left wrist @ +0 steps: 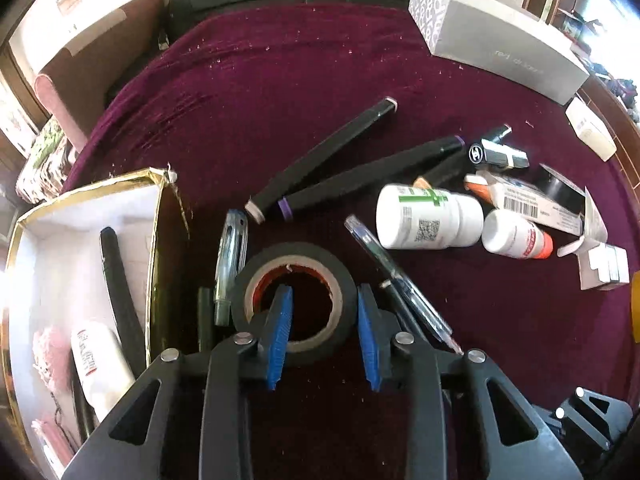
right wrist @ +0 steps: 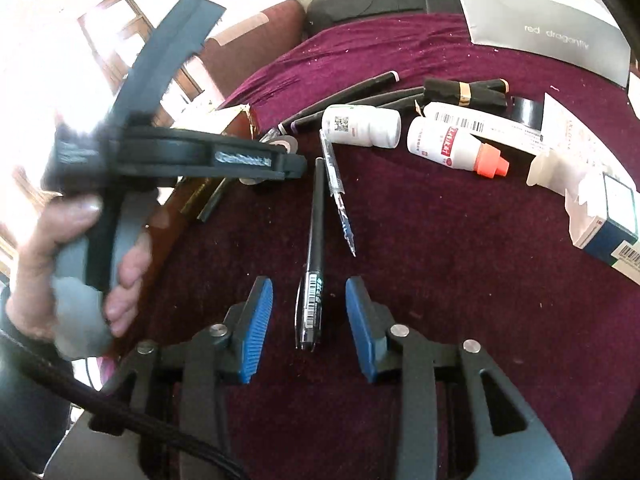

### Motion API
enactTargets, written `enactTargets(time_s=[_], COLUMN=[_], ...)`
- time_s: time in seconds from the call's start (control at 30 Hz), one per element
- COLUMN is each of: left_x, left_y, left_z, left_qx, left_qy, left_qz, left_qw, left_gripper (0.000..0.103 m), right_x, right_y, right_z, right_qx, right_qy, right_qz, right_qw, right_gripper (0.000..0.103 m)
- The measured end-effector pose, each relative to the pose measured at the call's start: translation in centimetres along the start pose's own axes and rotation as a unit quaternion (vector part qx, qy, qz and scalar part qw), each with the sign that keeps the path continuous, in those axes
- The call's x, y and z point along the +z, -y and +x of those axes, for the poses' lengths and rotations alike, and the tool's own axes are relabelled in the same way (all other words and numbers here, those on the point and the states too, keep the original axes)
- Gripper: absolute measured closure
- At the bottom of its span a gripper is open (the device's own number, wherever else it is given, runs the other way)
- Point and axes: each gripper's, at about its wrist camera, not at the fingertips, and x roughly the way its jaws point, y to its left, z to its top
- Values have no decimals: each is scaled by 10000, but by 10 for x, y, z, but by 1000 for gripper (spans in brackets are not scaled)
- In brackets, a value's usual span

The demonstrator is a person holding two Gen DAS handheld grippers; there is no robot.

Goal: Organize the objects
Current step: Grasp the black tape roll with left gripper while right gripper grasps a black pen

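So the sorting is mid-way: a gold-edged box [left wrist: 92, 216] already has a black pen and a white bottle dropped in, and plenty is left scattered on the maroon velvet surface [left wrist: 280, 92].

The roll of black tape [left wrist: 294, 300], lying flat just right of the box, is straddled by the left claw [left wrist: 325, 322]. One blue ribbed pad [left wrist: 280, 332] is poked into the cardboard core and the other sits outside the rim, so the roll's wall is between them. Whether it's actually pinched yet can't be told, it's borderline.

The right claw [right wrist: 309, 330] is open, with a glossy black pen [right wrist: 314, 256] lying between the pads, untouched, further right of the box.

Probably next: the tape wall gets squeezed firmly, lifted and carried left over the box's torn edge. The tape is smooth and rubbery, so slipping seems unlikely. The pen is slick, thin and round, so a centred squeeze would be needed or it may roll.
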Motion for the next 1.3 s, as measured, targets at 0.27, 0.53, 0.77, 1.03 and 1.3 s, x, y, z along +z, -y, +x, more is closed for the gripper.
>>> enactTargets(time_s=[0.27,0.53,0.77,1.03,1.3], left_x=[-41,-119,-134,-123,-116], left_y=[8,10,0,-7,-9], left_z=[-23,-65,-108,-90,-62], left_qx=[-251,-1010,-1137,-362,-335], left_qy=[8,-123,492,299,-45], left_qz=[196,122,163,377,530], left_qw=[9995,9947,9922,9982,9980], left_gripper=[92,92,67,60,86], right_x=[-1,3,10,-17,-33], right_y=[-5,-7,-21,-15,-20], right_z=[1,3,16,-10,-21], right_qx=[-157,-206,-586,-720,-833], right_qy=[42,-39,-245,-292,-295], right_qz=[-182,-180,-505,-133,-72], right_qw=[9997,9996,9967,9969,9961], right_gripper=[71,74,87,91,91])
